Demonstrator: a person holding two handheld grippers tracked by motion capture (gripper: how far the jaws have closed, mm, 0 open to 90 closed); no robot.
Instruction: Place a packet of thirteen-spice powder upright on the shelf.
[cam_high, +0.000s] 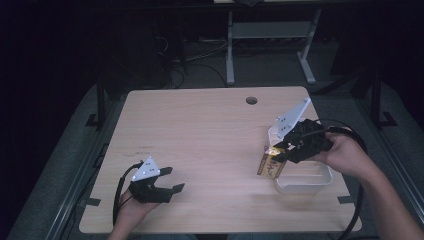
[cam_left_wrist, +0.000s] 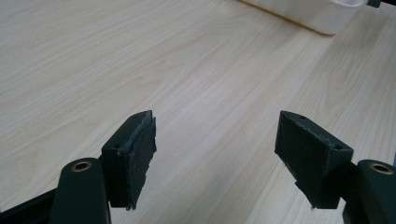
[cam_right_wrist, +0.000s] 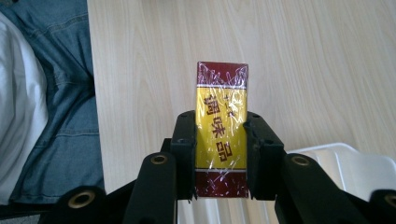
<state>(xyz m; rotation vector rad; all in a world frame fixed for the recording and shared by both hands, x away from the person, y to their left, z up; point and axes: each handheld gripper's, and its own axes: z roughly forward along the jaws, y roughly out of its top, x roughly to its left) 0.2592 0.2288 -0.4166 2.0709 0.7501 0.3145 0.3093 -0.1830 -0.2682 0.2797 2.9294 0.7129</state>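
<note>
Item: a wrapped packet (cam_right_wrist: 221, 128), yellow in the middle with dark red bands at both ends and red characters printed on it, sealed in shiny film. It is sitting between the jaws of the right gripper (cam_right_wrist: 221, 154), which are pressing on its two long sides about midway down, so the far red end is sticking out beyond the jaw tips. In the high view the packet (cam_high: 270, 161) is hanging at the front of the right gripper (cam_high: 287, 148), above the near left edge of a white plastic tub (cam_high: 320, 182) that is resting on the right side of the wooden table (cam_high: 200, 150); whether the packet is touching the tub rim cannot be told. The person's right hand (cam_high: 347, 155) is gripping the tool from the right, with a black cable looping down past the forearm. The left gripper (cam_high: 167, 182) is lying low near the table's front left, well apart from the packet, its jaws standing wide with bare wood between them. The left gripper view is showing a corner of the tub (cam_left_wrist: 317, 14) far ahead. The right gripper view is taking in blue denim and white cloth (cam_right_wrist: 46, 102) past the table edge.
</note>
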